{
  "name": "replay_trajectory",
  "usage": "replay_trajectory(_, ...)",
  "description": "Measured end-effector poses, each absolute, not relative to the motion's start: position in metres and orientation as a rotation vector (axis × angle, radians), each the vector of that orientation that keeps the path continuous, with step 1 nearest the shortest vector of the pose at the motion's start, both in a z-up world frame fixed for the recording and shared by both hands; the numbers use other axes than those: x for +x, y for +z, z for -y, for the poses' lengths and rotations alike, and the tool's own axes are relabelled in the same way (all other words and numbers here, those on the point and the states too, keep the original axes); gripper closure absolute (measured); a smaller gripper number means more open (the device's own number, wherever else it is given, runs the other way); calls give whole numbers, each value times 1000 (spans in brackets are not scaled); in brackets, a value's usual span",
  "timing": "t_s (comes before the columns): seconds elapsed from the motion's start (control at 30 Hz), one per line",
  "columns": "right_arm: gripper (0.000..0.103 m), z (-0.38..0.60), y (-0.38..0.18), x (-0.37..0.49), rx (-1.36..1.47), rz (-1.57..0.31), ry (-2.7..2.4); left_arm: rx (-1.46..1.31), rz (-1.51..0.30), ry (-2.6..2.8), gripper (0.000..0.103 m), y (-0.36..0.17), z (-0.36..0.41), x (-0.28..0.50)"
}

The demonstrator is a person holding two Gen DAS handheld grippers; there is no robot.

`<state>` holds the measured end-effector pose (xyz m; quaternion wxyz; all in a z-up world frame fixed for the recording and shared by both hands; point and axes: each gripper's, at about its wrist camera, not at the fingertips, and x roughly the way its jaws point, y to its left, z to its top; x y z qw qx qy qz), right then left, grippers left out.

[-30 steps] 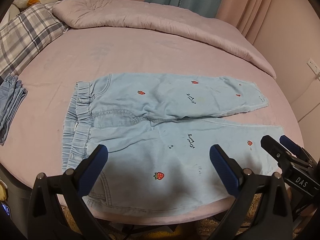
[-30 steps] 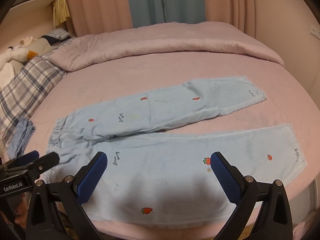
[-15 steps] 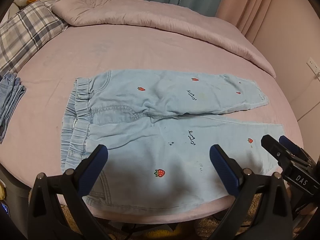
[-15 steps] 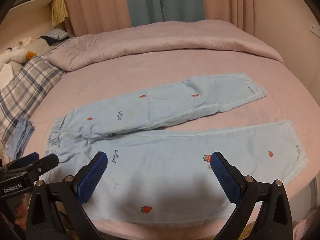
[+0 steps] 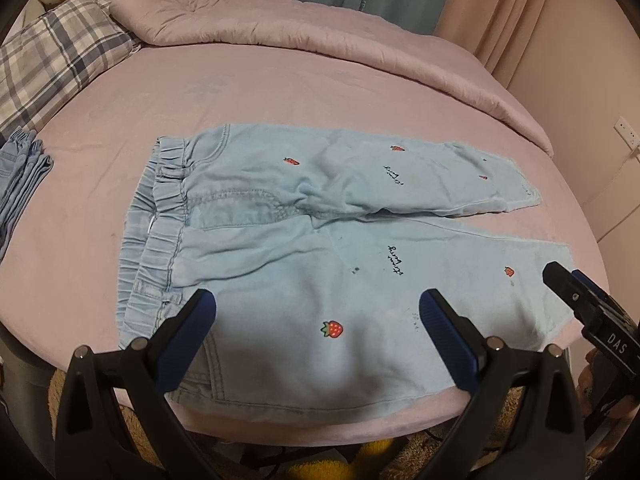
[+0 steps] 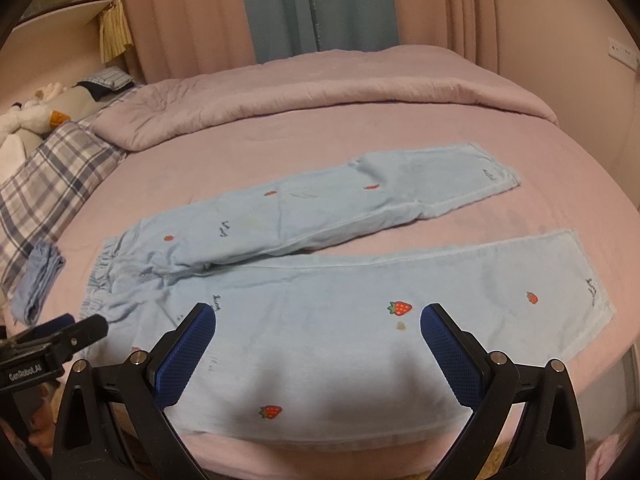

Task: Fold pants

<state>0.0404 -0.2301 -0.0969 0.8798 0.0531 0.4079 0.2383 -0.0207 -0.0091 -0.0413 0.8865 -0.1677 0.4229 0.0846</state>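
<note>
Light blue pants [image 5: 320,240] with red strawberry prints lie spread flat on the pink bed, waistband to the left, both legs running right; they also show in the right wrist view [image 6: 360,280]. My left gripper [image 5: 316,312] is open and empty above the near leg close to the waistband. My right gripper [image 6: 318,326] is open and empty above the middle of the near leg. Each gripper shows at the edge of the other's view: the right gripper [image 5: 588,312] at the right, the left gripper [image 6: 60,340] at the left.
A pink quilt [image 5: 320,44] lies rolled along the far side of the bed. A plaid pillow [image 5: 52,64] and folded blue clothes [image 5: 20,176] sit at the left. The near bed edge [image 5: 320,420] runs just under the pants. Curtains hang behind.
Both grippers have moved forward and a little lower over the near leg, so the pants look closer. The pants have not moved and both grippers stay open.
</note>
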Motion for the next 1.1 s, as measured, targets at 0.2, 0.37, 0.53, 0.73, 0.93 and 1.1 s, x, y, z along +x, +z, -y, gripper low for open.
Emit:
replay_trajectory(0.2, 1, 235, -101, 39, 125, -844, 514, -369, -865, 168, 2, -43, 10, -26)
replay_trajectory(0.37, 1, 237, -103, 37, 137, -850, 518, -372, -858, 159, 2, -42, 14, -30)
replay_trajectory(0.53, 1, 237, -107, 37, 141, -864, 514, -387, -855, 156, 2, -43, 13, -33)
replay_trajectory(0.73, 1, 239, -108, 36, 144, -867, 510, -416, -858, 163, 2, -46, 9, -38)
replay_trajectory(0.93, 1, 243, -108, 35, 151, -868, 497, -430, -859, 163, 3, -46, 8, -40)
replay_trajectory(1.1, 1, 246, -108, 34, 155, -867, 491, -429, -854, 156, 3, -45, 9, -42)
